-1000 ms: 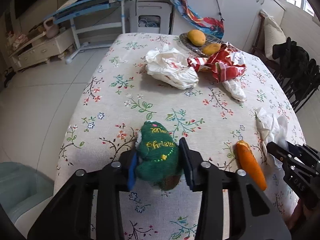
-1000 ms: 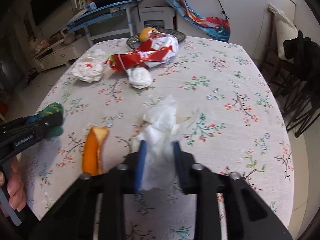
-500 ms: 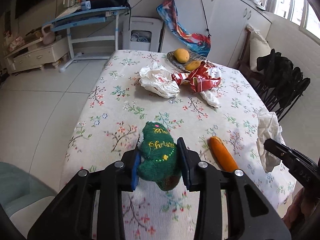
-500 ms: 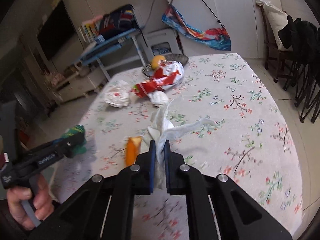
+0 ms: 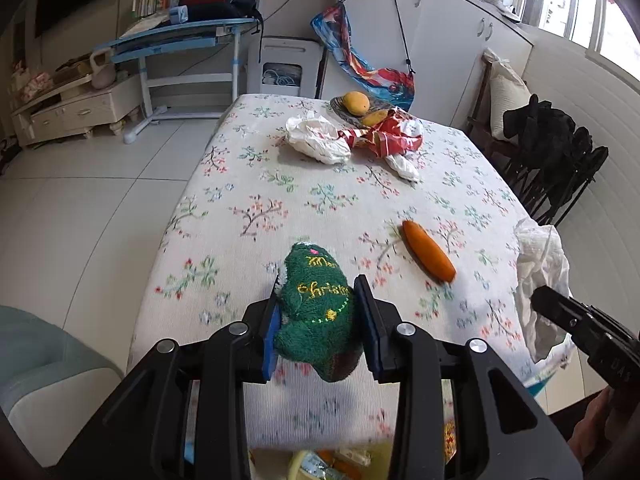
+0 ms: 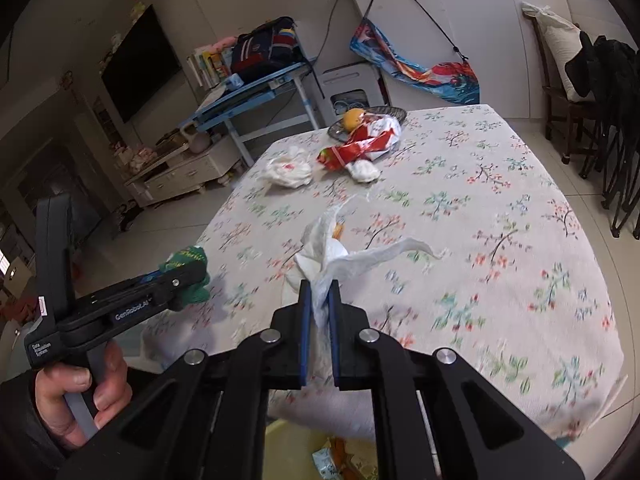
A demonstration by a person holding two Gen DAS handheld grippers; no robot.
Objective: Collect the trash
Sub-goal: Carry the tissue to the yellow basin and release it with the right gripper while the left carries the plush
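Note:
My left gripper (image 5: 318, 316) is shut on a green knitted Christmas sock (image 5: 316, 312), held over the near edge of the table; it also shows in the right wrist view (image 6: 188, 276). My right gripper (image 6: 319, 300) is shut on a white tissue (image 6: 332, 248), held above the near table edge; the tissue also shows in the left wrist view (image 5: 540, 280). A carrot (image 5: 428, 250) lies on the floral tablecloth (image 5: 280, 200). A white crumpled bag (image 5: 316, 140), a red wrapper (image 5: 384, 136) and a white wad (image 5: 404, 166) lie farther back.
A plate (image 5: 348, 114) with mangoes (image 5: 356, 102) stands at the table's far end. A yellow bin with litter (image 6: 320, 452) shows below the near table edge. Chairs with dark clothes (image 5: 560, 152) stand at the right. A blue desk (image 5: 180, 40) stands behind.
Both grippers have pulled back toward the near table edge and risen, each carrying its object. The tissue has come off the table. The carrot stays where it lay.

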